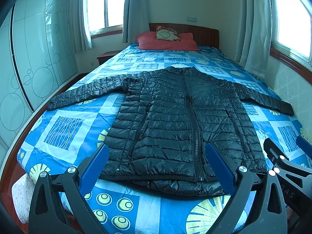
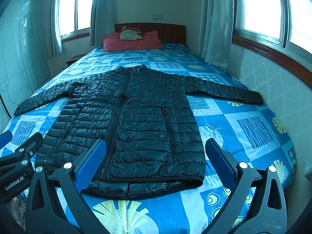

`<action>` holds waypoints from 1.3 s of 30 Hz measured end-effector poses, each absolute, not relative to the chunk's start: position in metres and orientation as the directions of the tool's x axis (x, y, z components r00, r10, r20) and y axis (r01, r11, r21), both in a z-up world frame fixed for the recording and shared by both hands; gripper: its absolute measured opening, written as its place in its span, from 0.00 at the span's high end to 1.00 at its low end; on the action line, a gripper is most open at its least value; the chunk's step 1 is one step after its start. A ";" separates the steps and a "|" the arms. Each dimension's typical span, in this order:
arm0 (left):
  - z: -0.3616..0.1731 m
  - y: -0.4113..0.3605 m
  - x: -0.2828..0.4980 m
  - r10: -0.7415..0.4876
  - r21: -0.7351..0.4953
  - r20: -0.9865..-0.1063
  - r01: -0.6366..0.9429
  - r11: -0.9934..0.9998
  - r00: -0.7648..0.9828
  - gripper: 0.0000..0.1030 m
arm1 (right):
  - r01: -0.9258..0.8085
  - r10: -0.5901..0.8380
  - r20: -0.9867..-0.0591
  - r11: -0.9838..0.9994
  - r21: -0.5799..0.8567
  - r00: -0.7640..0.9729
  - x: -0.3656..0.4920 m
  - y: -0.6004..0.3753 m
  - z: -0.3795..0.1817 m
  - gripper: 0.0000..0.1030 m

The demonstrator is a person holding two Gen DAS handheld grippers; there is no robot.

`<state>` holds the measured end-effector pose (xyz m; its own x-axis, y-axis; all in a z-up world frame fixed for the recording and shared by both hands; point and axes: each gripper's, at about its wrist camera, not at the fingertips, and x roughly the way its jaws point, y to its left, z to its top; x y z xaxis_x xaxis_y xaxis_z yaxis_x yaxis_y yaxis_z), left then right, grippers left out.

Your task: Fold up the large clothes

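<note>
A black quilted puffer jacket [image 1: 175, 120] lies flat, front up and zipped, on the blue patterned bed [image 1: 64, 128], with both sleeves spread out to the sides. It also shows in the right wrist view [image 2: 132, 120]. My left gripper [image 1: 158, 152] is open and empty, held above the jacket's hem at the foot of the bed. My right gripper [image 2: 156, 148] is open and empty, also above the hem, to the right of the left one. The right gripper shows at the right edge of the left wrist view [image 1: 286, 152].
Red pillows [image 1: 165, 41] and a wooden headboard [image 1: 204, 33] stand at the far end. A glass-door wardrobe [image 1: 35, 58] runs along the left. A wall with a window sill [image 2: 273, 54] and curtains [image 2: 216, 23] runs close along the bed's right side. A nightstand [image 1: 106, 56] stands at the far left.
</note>
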<state>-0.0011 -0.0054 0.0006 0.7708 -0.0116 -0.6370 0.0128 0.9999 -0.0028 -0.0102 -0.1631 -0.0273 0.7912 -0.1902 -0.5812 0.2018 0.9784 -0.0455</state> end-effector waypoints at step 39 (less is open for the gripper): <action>-0.102 0.160 0.205 0.361 0.072 -0.733 -0.462 0.884 0.577 0.05 | 0.548 -0.317 -0.637 0.813 0.200 0.703 0.107 -0.394 -0.089 0.24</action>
